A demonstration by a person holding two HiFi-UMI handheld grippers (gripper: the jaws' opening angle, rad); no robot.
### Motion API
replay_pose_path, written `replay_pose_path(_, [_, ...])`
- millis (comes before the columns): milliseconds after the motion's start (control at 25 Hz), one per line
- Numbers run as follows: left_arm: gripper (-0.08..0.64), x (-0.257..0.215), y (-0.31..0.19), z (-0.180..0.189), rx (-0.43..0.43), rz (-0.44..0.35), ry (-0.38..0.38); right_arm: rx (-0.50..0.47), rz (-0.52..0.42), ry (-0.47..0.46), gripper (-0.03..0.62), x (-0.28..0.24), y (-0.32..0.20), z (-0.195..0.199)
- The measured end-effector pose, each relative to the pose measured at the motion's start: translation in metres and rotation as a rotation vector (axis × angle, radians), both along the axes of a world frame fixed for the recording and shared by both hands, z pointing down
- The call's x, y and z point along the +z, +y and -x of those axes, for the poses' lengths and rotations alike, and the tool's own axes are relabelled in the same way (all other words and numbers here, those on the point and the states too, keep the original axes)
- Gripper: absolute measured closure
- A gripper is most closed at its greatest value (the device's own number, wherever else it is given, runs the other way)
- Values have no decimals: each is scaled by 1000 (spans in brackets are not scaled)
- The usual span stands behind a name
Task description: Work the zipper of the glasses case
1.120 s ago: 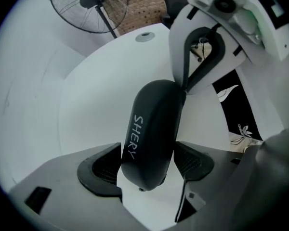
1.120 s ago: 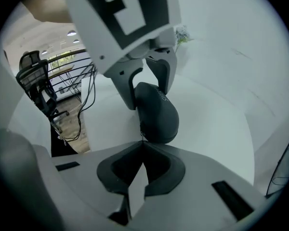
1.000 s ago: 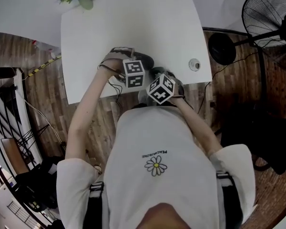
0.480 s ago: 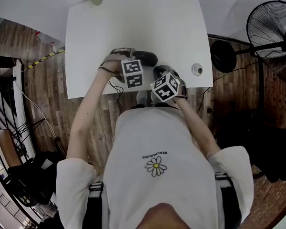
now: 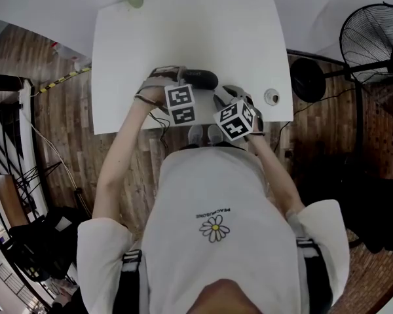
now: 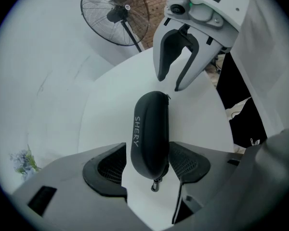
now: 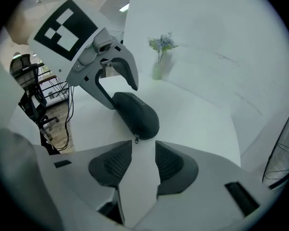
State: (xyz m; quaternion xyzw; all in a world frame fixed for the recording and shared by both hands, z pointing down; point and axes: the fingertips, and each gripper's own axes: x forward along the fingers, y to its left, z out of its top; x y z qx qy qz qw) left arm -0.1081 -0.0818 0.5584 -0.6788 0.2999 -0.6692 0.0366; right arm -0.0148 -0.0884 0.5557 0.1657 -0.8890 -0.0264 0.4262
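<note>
Pressure is applied to the black glasses case (image 6: 149, 129) by the left hand-held gripper (image 6: 148, 163). Its jaws have just been closing, and the near end of the case is pinched between the two ribbed pads, one on each long side. The case is laid flat on the white counter (image 5: 183, 38), closed, with the word SHERY shown along its top. At the opposite end of the case the right hand-held gripper (image 7: 143, 160) is held just short of it. Its jaws have just been opened and are spread apart with nothing between them. The zipper pull (image 7: 137, 138) is seen hanging at that end of the case, just ahead of the open pads and untouched. Well beyond the case, a small vase of flowers (image 7: 160, 57) is set on the counter.
</note>
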Motion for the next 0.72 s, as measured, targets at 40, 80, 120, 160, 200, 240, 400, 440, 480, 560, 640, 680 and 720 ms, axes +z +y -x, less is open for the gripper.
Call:
replay_pose_path(40, [273, -4, 1, 0, -3, -8, 7, 7, -5, -10, 459, -5, -3, -1])
replay_pose_path(80, [273, -9, 2, 1, -7, -16, 16, 14, -11, -19, 459, -9, -7, -1])
replay_pose_path(120, [273, -15, 3, 1, -12, -26, 24, 21, -19, -29, 459, -15, -11, -1])
replay_pose_path(160, [273, -21, 4, 3, -16, -39, 30, 27, -27, -39, 459, -20, -14, -1])
replay_pose_path(200, [273, -28, 4, 4, -20, -54, 34, 33, -34, -51, 459, -26, -18, -1])
replay_pose_path(240, [273, -35, 3, 5, -25, -72, 39, 40, -44, -63, 459, -32, -22, -1])
replay_pose_path(400, [273, -71, -8, 9, -68, -164, 96, 56, -100, -120, 459, -62, -36, 5])
replay_pose_path(440, [273, -82, -12, 9, -82, -194, 119, 57, -118, -135, 458, -71, -40, 8])
replay_pose_path(480, [273, -95, -17, 8, -97, -227, 144, 59, -136, -152, 459, -80, -44, 10])
replay_pose_path(560, [275, -123, -27, 8, -131, -307, 204, 67, -174, -194, 459, -101, -51, 16])
replay_pose_path(640, [285, -155, -36, 6, -179, -413, 299, 77, -214, -243, 459, -124, -57, 21])
replay_pose_path(680, [287, -172, -40, 5, -207, -477, 364, 84, -237, -272, 459, -137, -60, 23])
replay_pose_path(720, [296, -192, -43, 5, -237, -548, 434, 93, -263, -306, 459, -151, -63, 25])
